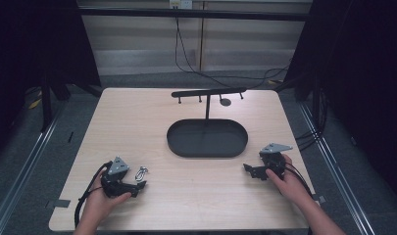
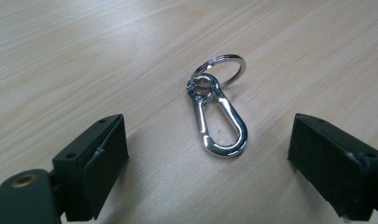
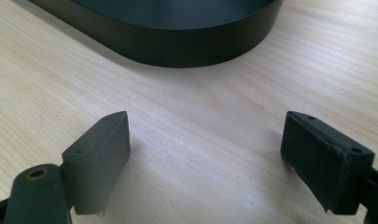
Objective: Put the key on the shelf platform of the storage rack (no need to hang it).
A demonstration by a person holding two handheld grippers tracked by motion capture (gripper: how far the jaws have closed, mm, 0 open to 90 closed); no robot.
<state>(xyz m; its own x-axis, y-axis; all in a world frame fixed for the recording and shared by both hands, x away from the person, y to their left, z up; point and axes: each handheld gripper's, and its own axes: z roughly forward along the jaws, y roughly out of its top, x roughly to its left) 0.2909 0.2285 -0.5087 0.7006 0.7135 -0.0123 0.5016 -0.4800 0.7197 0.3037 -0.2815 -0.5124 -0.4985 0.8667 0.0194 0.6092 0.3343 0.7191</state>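
Carabiner keyring [image 1: 141,172] just ahead of left gripper [image 1: 137,187]: too small in high view to tell clip from ring. Black tray [image 3: 177,44] beyond right gripper [image 3: 205,154]: far side cut off by top edge of right gripper view. Small object [image 1: 225,102] hanging on stand's crossbar [image 1: 209,92]: too small to identify.

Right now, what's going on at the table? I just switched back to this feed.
A person holds a gripper in each hand over a wooden table. The left gripper is open and lined up on a silver carabiner clip with a key ring, which lies flat on the table between its jaws, untouched. The right gripper is open too, holding nothing, just short of the black oval tray. A hanger stand rises from that tray.
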